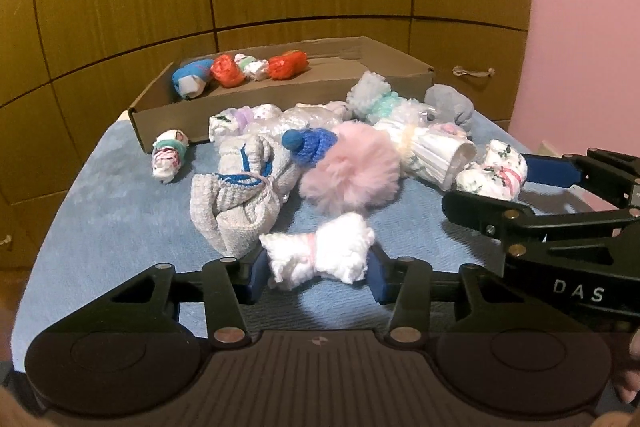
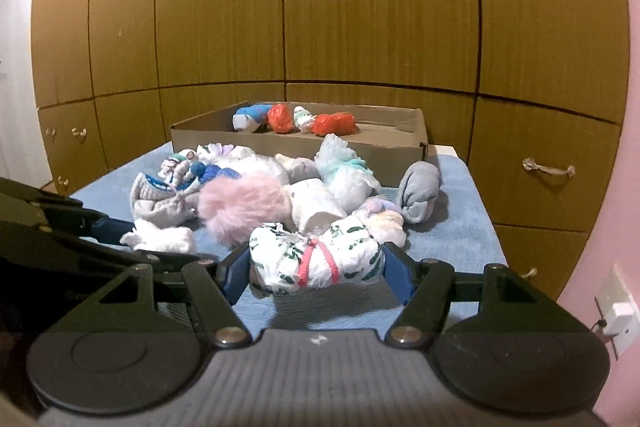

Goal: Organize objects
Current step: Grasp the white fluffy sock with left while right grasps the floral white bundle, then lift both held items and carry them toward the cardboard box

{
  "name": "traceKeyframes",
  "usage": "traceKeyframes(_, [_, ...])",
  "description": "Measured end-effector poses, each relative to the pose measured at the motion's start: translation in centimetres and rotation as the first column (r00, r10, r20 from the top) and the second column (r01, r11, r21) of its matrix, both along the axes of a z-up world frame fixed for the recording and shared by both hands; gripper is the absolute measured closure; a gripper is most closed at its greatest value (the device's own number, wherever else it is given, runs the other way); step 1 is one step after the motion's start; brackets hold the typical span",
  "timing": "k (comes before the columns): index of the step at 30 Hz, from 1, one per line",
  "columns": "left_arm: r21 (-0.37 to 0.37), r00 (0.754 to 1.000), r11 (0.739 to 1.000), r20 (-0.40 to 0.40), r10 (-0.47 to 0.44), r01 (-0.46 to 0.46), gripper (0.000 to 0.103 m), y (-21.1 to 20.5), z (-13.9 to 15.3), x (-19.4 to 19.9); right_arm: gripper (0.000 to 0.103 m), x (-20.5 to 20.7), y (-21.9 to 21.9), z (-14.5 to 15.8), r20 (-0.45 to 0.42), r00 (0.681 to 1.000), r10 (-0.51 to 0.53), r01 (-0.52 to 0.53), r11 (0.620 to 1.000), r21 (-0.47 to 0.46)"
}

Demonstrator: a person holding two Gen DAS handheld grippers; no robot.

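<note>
A pile of rolled sock bundles lies on a blue cloth. My left gripper is shut on a white fluffy bundle, which also shows in the right wrist view. My right gripper is shut on a white leaf-print bundle tied with pink bands; it also shows in the left wrist view. A cardboard box at the back holds several bundles: a blue one, two red ones and a white one.
In the pile are a pink fluffy pom-pom, a grey knit bundle, a small blue knit hat, a grey sock roll and a small striped bundle. Wooden cabinet doors stand behind; a pink wall is at right.
</note>
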State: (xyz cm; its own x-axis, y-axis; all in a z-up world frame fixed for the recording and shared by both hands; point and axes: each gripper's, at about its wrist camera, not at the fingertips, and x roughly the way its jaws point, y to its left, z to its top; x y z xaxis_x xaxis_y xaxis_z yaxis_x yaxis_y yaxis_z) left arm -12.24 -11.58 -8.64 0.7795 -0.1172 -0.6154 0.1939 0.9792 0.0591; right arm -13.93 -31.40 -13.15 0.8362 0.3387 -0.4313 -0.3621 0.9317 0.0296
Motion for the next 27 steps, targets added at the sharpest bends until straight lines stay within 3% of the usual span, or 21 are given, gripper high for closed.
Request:
traceKeyframes(15, [-0.003,0.997,1.000,0.076,-0.028,0.028,0.048,2.9,4.1,-0.6,0.039,-0.9,1.8,1.6,0.059,0.998,0.034,-0.034,0.999,0.008])
traceKeyframes(27, [-0.012,0.988,0.999,0.144,-0.048,0.050,0.048,4.6,9.6,5.7,0.039,4.3,1.4,7.4,0.129,0.986,0.106,-0.107,0.994,0.002])
